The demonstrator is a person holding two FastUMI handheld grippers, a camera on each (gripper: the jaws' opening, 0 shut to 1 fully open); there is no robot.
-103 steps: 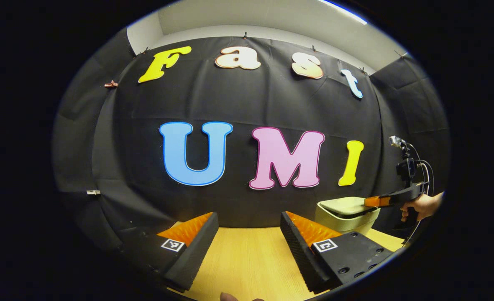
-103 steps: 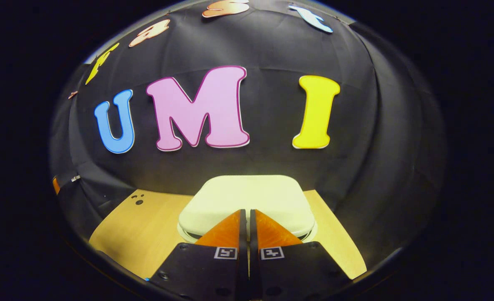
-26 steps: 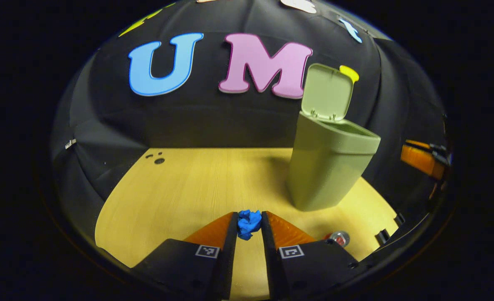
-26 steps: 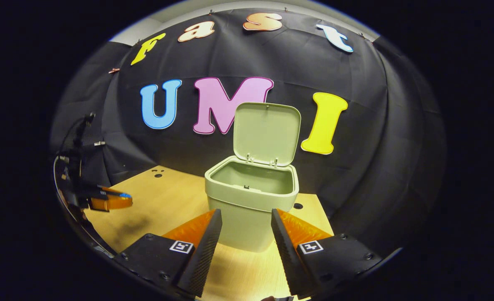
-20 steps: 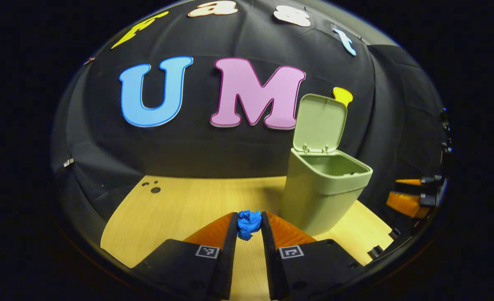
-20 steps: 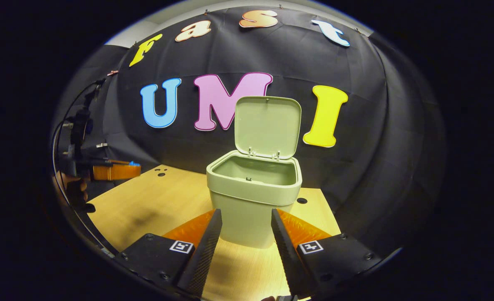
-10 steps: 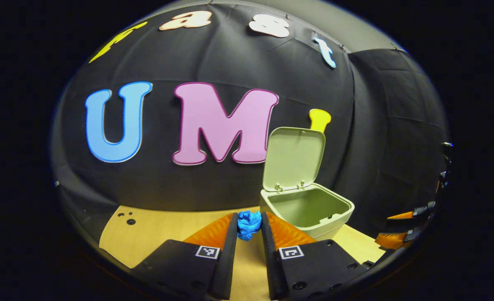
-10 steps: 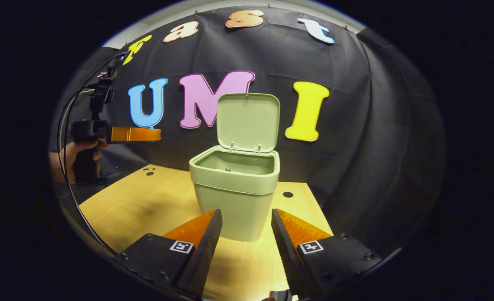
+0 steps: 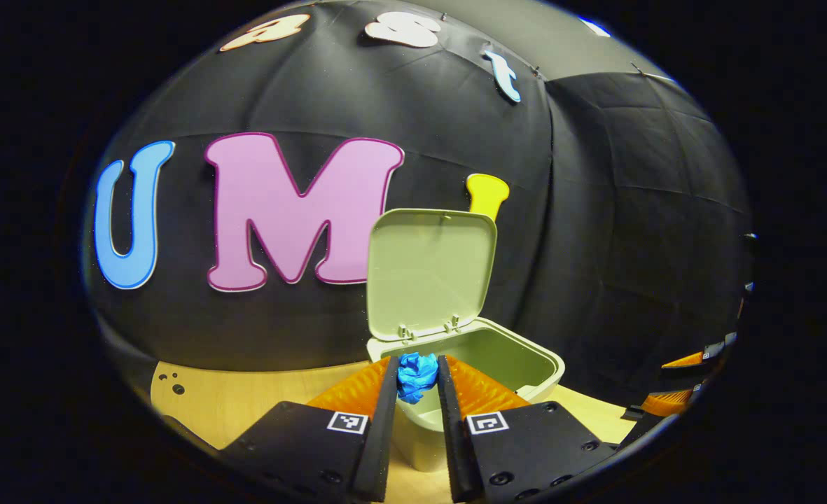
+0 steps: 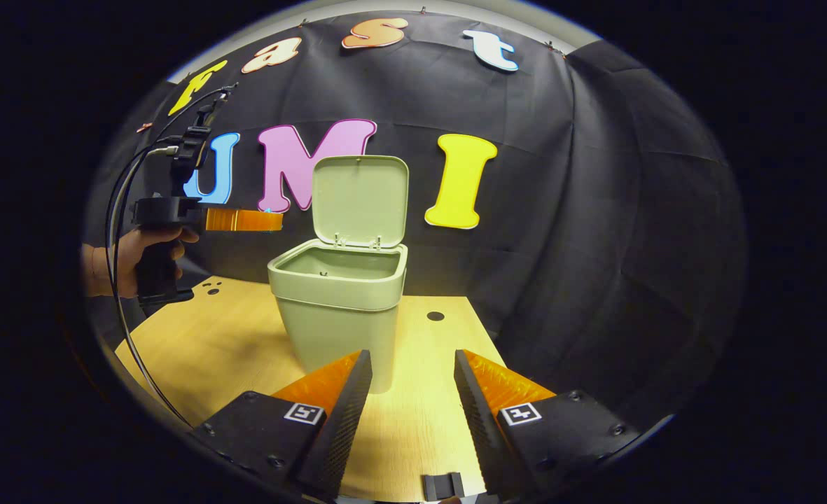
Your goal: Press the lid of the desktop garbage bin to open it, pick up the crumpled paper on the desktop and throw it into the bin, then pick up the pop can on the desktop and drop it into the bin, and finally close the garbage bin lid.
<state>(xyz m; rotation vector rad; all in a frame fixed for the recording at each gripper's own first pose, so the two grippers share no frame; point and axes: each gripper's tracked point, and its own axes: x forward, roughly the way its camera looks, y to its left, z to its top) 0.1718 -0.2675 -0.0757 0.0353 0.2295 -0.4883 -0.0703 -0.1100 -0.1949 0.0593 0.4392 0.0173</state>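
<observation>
The pale green bin (image 9: pixel 525 367) stands on the wooden table with its lid (image 9: pixel 428 269) raised upright. In the left gripper view my left gripper (image 9: pixel 417 378) is shut on the blue crumpled paper (image 9: pixel 417 374), held at the near rim of the bin's mouth. In the right gripper view the bin (image 10: pixel 339 308) stands ahead to the left, its lid (image 10: pixel 360 199) up, and the left gripper (image 10: pixel 273 220), held by a hand (image 10: pixel 122 262), hovers just left of and above the bin's rim. My right gripper (image 10: pixel 407 381) is open above the table, nothing between its fingers.
The wooden table (image 10: pixel 224 350) stretches left of the bin, with small holes (image 10: pixel 211 288) near its far left corner and one hole (image 10: pixel 435 316) right of the bin. Cables (image 10: pixel 115 280) hang from the left gripper. The right gripper's fingers (image 9: pixel 679 388) show at the far right.
My left gripper has carried the blue paper up and rightward to the bin's open rim. My right gripper has shifted to the right, staying open.
</observation>
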